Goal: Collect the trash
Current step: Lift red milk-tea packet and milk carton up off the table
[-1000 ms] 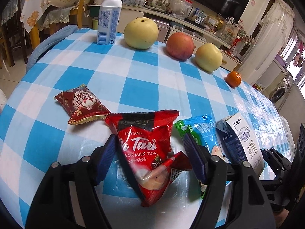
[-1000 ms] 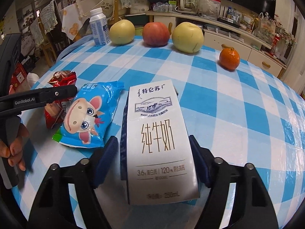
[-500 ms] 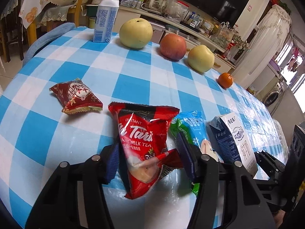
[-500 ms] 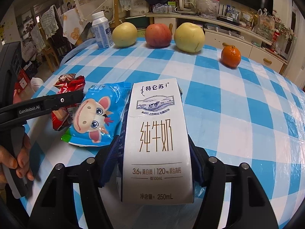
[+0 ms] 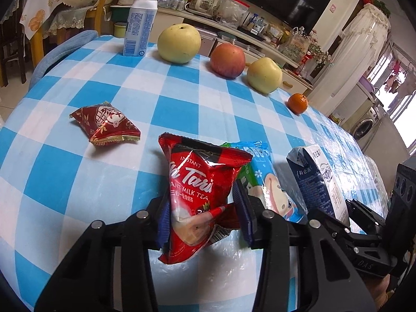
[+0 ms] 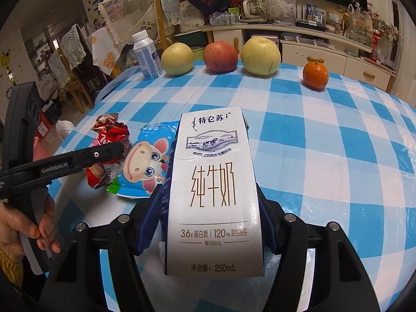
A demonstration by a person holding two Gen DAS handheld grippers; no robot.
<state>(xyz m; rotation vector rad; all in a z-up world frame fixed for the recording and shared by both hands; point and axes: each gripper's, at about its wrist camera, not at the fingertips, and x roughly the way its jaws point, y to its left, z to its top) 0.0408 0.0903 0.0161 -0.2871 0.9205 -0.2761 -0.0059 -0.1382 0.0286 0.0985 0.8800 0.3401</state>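
2 grippers at trash on the blue-checked tablecloth (image 5: 197, 104)

The left gripper (image 5: 205, 213) is closing its jaws on the red milk tea packet (image 5: 200, 189), pads at both its sides; the right gripper (image 6: 208, 223) clamps the milk carton (image 6: 212, 195), lying flat. A blue cartoon packet (image 6: 144, 166) lies between them, a red snack packet (image 5: 104, 123) further left

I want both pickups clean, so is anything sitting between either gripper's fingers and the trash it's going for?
Nothing visible. The left gripper is closing on the red milk tea packet; the right gripper already clamps the milk carton.
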